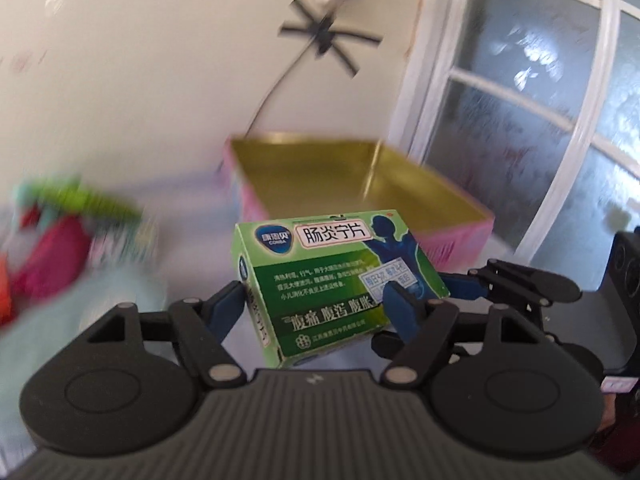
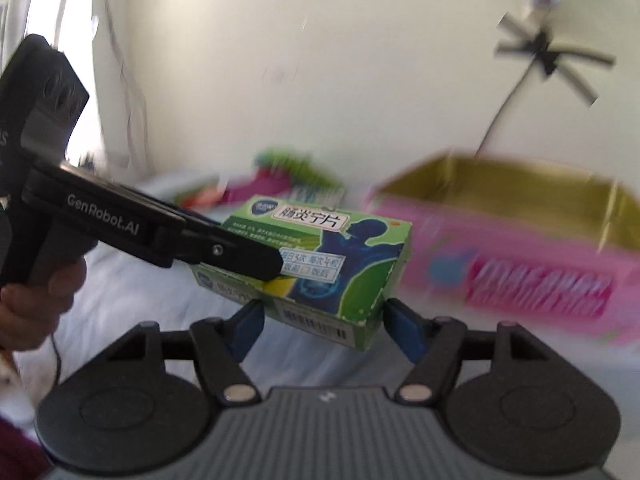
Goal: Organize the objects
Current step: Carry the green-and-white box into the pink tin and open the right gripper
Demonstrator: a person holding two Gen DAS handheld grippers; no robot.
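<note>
Cream wall behind, with a black spoked ornament stuck on it and a white-framed frosted glass door off to the right in the left wrist view. Below, a pale cloth-covered surface.

Standing on that surface near the wall: an open pink tin, lidless, with only its bare gold lining on show. Printing on the pink side wall too blurred to read. Left of the tin, a smeared heap of bright things in red, magenta and green, not tellable apart.

Held up in the air in front of the tin, outside it: a green medicine box with Chinese print and a blue figure on its face, tilted.

Left gripper narrowed and clamped on that box, blue pads pressed to its two sides. Seen from the right wrist view reaching in from the left, with a hand wrapped round its handle.

Right gripper part closed, with the same box between its pads, one pad at each end and both seemingly touching. Actual squeezing not tellable.
</note>
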